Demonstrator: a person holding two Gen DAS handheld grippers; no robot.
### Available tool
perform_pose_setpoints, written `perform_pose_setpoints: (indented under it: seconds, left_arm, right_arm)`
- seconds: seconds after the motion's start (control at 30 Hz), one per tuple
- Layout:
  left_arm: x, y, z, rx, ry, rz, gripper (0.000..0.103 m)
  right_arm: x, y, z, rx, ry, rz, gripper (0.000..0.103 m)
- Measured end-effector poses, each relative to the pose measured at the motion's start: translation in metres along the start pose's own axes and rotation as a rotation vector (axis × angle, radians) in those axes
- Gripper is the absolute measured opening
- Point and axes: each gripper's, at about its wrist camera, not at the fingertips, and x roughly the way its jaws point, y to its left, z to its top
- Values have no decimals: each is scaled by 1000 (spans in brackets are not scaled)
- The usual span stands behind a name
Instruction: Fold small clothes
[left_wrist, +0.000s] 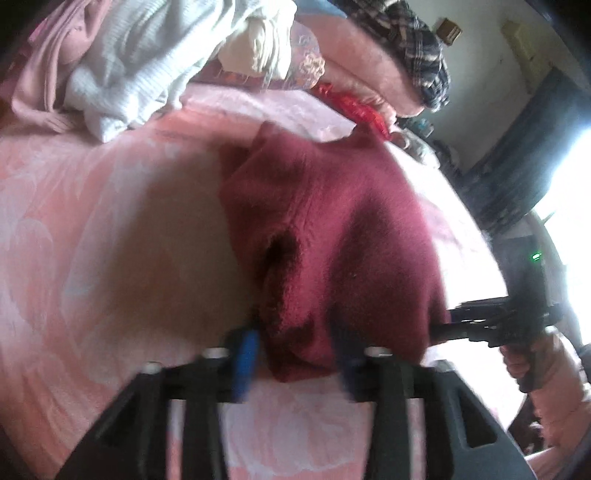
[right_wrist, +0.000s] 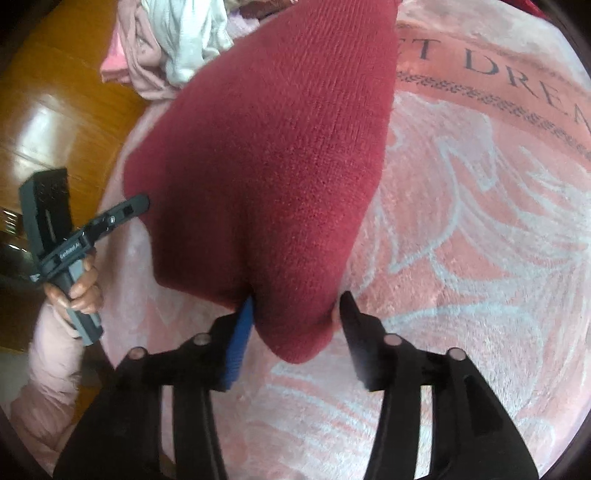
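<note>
A dark red knit garment (left_wrist: 325, 236) is held up between both grippers over a pink blanket (left_wrist: 92, 229). My left gripper (left_wrist: 295, 350) has its fingers closed on one bunched corner of the garment. My right gripper (right_wrist: 295, 317) pinches another corner of the same garment (right_wrist: 266, 166), which stretches away from it. The right gripper also shows at the right of the left wrist view (left_wrist: 476, 325), and the left gripper shows at the left of the right wrist view (right_wrist: 122, 214), each touching the garment's edge.
A heap of white and pink clothes (left_wrist: 122, 70) lies at the far side of the bed, with a plaid cloth (left_wrist: 417, 48) and a red item (left_wrist: 354, 107) nearby. The pink blanket (right_wrist: 480, 221) has lettering. A wooden floor (right_wrist: 55, 110) lies beside the bed.
</note>
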Motion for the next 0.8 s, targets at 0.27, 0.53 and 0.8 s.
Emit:
perform_pose_setpoints:
  seconds: [0.27, 0.53, 0.8]
  left_arm:
    - [-2, 5, 20, -87, -13, -70, 62]
    - [45, -5, -2, -54, 73, 24, 33]
    - [14, -13, 7, 18, 94, 0, 76]
  right_arm:
    - [8, -9, 4, 72, 45, 51, 33]
    - [15, -20, -8, 83, 41, -1, 23]
    - [-18, -2, 1, -6, -24, -20, 56]
